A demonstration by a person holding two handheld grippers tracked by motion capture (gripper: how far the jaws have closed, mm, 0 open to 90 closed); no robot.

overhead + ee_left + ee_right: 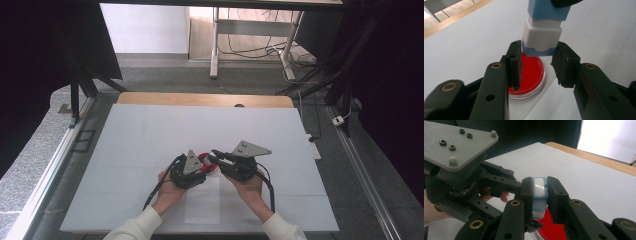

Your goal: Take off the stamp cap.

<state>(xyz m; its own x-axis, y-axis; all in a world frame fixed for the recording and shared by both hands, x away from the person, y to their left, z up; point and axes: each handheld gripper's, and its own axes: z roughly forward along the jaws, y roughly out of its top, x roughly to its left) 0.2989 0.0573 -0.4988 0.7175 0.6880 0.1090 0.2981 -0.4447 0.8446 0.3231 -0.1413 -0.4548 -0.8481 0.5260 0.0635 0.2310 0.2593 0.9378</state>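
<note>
Left gripper view: left gripper [537, 63] has its two black jaws flanking the lower skirt of a blue-and-white rectangular plastic stamp [542, 32], the left pad at the stamp's 9 o'clock, the right at 3 o'clock; the pads look to be at or just beside the skirt, and I cannot tell whether they press yet. Right gripper [540, 195] is clamped tight on the stamp's blue upper body, holding it upright. Stamp base sits over the 12 o'clock edge of a round clear plastic dish with a red ink pad [530, 75]; whether it touches the pad I cannot tell. Dish sits on a white paper sheet [202, 205] on the white tabletop [150, 130]. My read: stamp is picked up and brought to the ink, and the left gripper is arriving as a second grip, maybe to steady the skirt or pull a cover. Stamping on the paper is still ahead, no print visible there. High view: both hands meet near table centre, left hand [170, 192] coming in from 7 o'clock, right hand [250, 187] from 5 o'clock, grippers angled inward and down toward the dish.
</note>
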